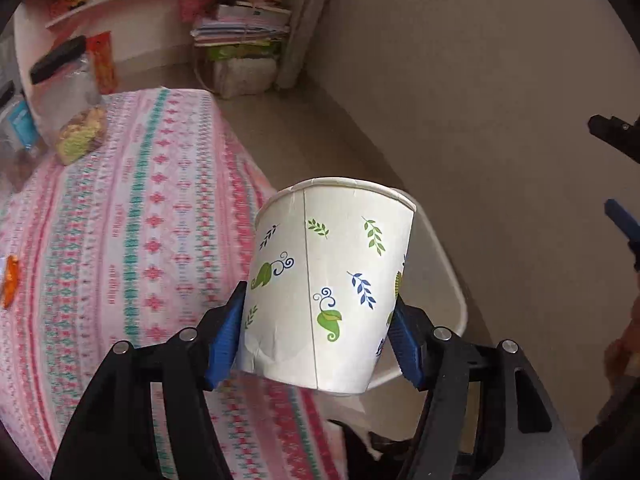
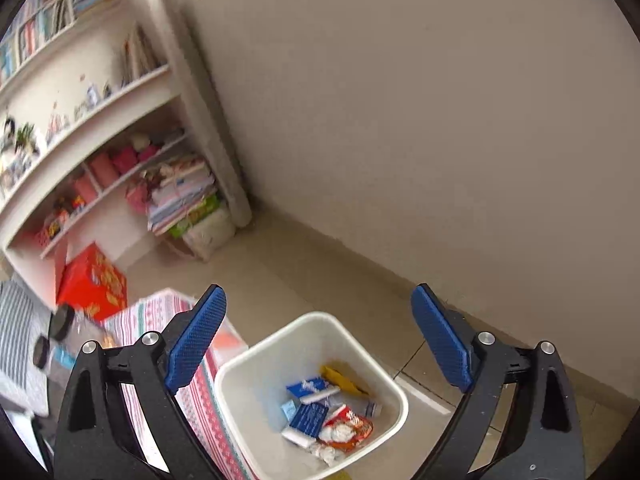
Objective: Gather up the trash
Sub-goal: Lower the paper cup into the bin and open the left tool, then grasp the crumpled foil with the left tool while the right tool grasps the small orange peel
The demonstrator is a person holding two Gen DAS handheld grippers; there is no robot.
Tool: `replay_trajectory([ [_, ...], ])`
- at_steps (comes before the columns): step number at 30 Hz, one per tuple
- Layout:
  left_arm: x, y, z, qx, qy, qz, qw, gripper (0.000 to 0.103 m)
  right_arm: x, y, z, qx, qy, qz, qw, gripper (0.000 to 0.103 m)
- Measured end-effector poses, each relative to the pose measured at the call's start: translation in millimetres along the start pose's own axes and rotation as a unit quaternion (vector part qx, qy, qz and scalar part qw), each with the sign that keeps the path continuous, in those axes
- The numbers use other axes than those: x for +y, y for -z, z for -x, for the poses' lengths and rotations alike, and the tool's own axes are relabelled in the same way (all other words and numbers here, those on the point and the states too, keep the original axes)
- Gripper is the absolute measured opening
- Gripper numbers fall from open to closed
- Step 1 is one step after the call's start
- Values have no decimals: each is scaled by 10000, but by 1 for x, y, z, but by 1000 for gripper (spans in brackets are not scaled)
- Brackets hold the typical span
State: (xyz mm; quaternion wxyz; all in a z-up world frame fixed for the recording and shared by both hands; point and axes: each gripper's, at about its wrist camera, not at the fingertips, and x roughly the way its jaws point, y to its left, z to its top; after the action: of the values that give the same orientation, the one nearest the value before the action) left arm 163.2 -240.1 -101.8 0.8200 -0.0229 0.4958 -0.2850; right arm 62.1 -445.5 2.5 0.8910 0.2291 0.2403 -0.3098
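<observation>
Right, one paper cup (image 1: 328,280) sat between the blue pads of the left gripper (image 1: 320,332), pressed on both sides near its base, rim tilted up and away. One white bin (image 2: 240,372) was the landmark: in the left wrist view its rim (image 1: 444,264) showed just behind the cup, so the cup hung at the bin's near edge, between the bin and the table. One table under a pink patterned cloth (image 1: 132,208) stood touching or just beside the bin; I could not tell which. On that cloth, well away from the bin, lay one clear bag of snacks (image 1: 80,132) and one orange wrapper (image 1: 10,280) at the far edge.

Over on the other side, the right gripper (image 2: 318,340) hung above the bin with its jaws spread wide and nothing between them. Inside the bin lay a heap of wrappers (image 2: 328,412): blue, yellow, red and white pieces, too jumbled to count. Beyond the bin the tiled floor (image 2: 340,272) ran bare to the wall. One red box (image 2: 92,280) stood beyond the table's far corner, below the shelves (image 2: 100,120).
</observation>
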Motion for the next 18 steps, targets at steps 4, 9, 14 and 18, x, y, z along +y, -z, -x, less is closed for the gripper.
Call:
replay_trajectory([
  [4, -12, 0, 3, 28, 140, -32, 9999, 80, -2, 0, 5, -134, 19, -47, 9999, 93],
  [9, 30, 3, 29, -266, -894, 32, 9956, 80, 33, 14, -6, 186, -135, 542, 9983, 94],
  [14, 101, 5, 55, -412, -1815, 717, 9799, 87, 92, 44, -11, 496, -431, 1423, 9876, 96],
  [18, 179, 3, 79, -499, -2594, 1301, 9557, 88, 135, 72, -13, 841, -694, 1963, 9745, 96],
])
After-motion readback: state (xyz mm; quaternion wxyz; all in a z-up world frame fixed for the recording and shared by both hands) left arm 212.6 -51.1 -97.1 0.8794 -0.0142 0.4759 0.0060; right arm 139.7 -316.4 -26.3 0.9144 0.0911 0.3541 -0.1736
